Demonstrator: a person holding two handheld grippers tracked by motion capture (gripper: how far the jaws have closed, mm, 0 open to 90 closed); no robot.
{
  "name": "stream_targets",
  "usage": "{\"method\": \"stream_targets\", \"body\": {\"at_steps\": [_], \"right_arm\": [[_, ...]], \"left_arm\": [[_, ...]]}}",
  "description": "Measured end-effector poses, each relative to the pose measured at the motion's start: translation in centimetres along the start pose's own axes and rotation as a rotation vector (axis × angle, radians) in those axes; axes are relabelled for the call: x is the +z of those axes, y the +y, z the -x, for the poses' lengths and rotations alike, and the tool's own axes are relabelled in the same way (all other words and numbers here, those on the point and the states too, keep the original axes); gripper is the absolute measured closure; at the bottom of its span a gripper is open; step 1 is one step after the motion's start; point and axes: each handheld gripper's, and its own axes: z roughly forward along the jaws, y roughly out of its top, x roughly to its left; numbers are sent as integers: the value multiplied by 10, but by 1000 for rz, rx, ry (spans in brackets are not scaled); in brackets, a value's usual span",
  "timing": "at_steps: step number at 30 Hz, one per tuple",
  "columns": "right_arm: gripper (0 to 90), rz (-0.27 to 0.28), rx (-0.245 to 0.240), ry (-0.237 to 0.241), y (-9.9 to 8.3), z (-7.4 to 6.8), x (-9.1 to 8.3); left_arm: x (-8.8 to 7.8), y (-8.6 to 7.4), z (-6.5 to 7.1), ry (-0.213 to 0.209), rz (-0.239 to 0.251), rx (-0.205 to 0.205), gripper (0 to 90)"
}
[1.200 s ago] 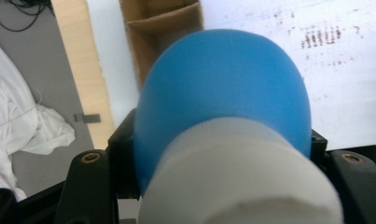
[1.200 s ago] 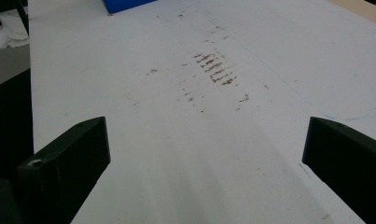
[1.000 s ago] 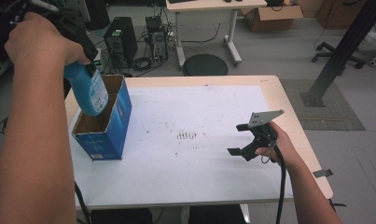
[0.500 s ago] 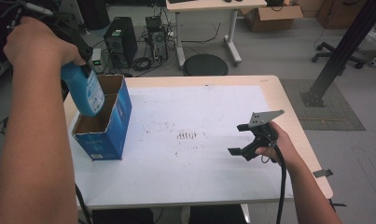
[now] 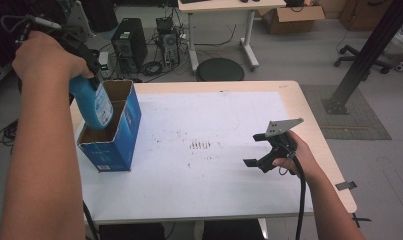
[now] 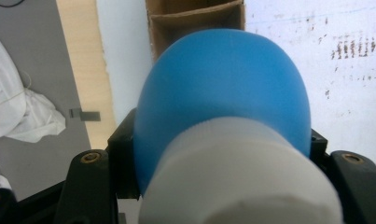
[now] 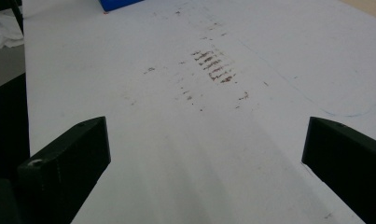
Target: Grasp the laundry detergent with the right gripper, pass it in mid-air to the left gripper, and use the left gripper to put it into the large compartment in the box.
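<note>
Left gripper (image 5: 84, 75), upper left of high view: clamped on blue bottle (image 5: 93, 104), over box (image 5: 111, 132). Right gripper (image 5: 263, 150), lower right: spread wide, nothing between.

A fixed high camera looks forward and down across the desk (image 5: 229, 200) from the person's side, taking in the whole top, the floor beyond its far edge and both forearms. The left gripper's camera points steeply down, very near a blue bottle (image 6: 223, 88) and above the cardboard box (image 6: 195, 18) at the desk's left edge, with floor alongside. The right gripper's camera sits low over the desk, facing along the white surface between its own wide-set black jaws toward the left edge. All three views share the patch of dark marks (image 5: 201, 145) (image 6: 353, 46) (image 7: 213, 65) at mid-desk.
</note>
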Motion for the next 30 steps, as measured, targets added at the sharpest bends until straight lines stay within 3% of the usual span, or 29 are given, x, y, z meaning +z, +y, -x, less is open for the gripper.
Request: {"method": "stream_targets", "body": {"at_steps": [30], "right_arm": [[9,3,-2,4,1,-4,3]], "left_arm": [[69,4,-7,-21,-48,8,380]]}}
